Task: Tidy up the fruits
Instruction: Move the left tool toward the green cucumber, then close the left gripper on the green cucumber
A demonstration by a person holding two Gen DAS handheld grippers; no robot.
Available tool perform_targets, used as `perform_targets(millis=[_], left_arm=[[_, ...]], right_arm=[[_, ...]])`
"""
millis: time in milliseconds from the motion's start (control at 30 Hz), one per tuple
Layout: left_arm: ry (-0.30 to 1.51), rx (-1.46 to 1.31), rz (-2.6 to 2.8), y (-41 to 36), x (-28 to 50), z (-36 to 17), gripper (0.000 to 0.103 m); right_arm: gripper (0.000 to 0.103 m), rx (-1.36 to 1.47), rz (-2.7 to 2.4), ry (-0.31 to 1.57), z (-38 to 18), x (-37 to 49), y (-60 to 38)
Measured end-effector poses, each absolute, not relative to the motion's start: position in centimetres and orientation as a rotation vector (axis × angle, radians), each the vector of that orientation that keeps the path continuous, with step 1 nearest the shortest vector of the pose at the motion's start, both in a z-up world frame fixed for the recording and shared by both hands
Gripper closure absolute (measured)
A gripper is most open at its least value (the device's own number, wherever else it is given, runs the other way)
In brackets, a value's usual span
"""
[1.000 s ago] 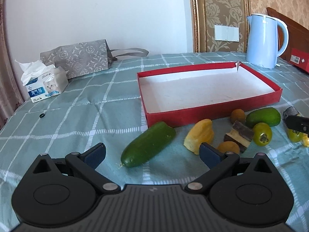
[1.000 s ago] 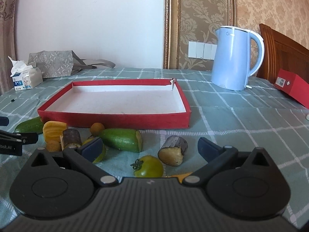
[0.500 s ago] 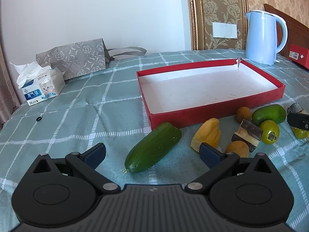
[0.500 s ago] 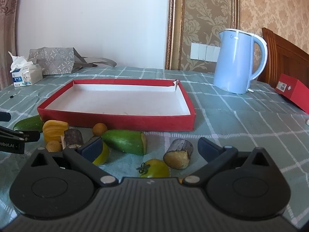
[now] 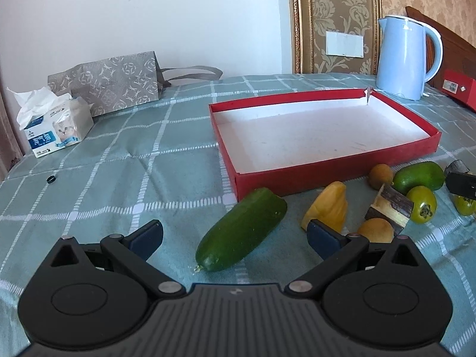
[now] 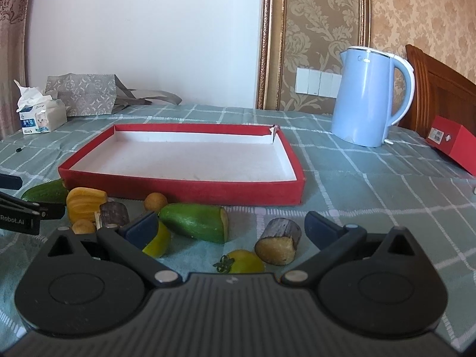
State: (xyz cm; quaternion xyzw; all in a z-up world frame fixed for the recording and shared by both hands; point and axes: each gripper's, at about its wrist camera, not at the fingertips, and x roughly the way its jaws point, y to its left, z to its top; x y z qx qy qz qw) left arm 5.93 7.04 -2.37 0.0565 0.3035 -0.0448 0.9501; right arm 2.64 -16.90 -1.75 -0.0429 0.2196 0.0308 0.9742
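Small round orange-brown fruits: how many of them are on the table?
2 round fruits. One lies just before the red tray's near wall. The other lies nearer, beside the yellow fruit. More may be hidden behind the right tongs.

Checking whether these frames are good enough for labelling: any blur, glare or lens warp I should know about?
Left wrist view: sharp, daylight soft, fisheye bends the red tray edges, corners vignette black. Right wrist view: equally crisp, the blue kettle shows mild sheen without blown glare; the tool body hides part of the yellow-green tomato.
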Motion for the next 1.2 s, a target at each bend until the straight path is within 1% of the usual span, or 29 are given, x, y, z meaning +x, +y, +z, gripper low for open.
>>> perform_targets(millis=[467, 600, 667, 733, 767, 800, 833, 933, 1033, 1100, 1200], left_arm=[[0.630, 0.137, -0.259, 8.1, 6.6, -2.9, 0.000], [0.601, 0.161, -0.254, 8.0, 6.5, -2.8, 0.000], [0.601, 0.169, -0.249, 7.9, 6.6, -2.9, 0.002], [0.603, 0.149, -0.260, 8.2, 6.6, -2.8, 0.009], [0.602, 0.137, -0.269, 8.3, 6.6, -2.7, 0.025], [0.611, 0.131, -0.268, 8.4, 6.7, -2.7, 0.047], [0.630, 0.134, -0.256, 8.4, 7.1, -2.9, 0.050], [0.634, 0.105, -0.266, 8.8, 7.4, -2.9, 0.053], [0.628, 0.121, -0.270, 8.5, 7.2, -2.9, 0.060], [0.622, 0.125, -0.270, 8.3, 7.0, -2.9, 0.066], [0.619, 0.114, -0.251, 8.1, 6.8, -2.9, 0.070]], right_arm=[[0.000, -0.055, 0.061, 0.440, -1.9, 2.9, -17.4], [0.000, -0.038, 0.062, 0.442, -2.0, 3.1, -17.7], [0.000, -0.032, 0.066, 0.449, -2.2, 3.2, -17.7], [0.000, -0.028, 0.067, 0.451, -2.2, 3.2, -17.8], [0.000, -0.027, 0.066, 0.449, -2.2, 3.2, -17.7], [0.000, -0.026, 0.065, 0.447, -2.2, 3.2, -17.8], [0.000, -0.023, 0.064, 0.444, -2.2, 3.2, -17.8], [0.000, -0.020, 0.061, 0.442, -2.1, 3.1, -17.9], [0.000, -0.015, 0.056, 0.439, -2.1, 3.1, -18.0], [0.000, -0.012, 0.052, 0.436, -2.0, 3.1, -18.1], [0.000, -0.007, 0.047, 0.437, -2.0, 3.0, -18.2]])
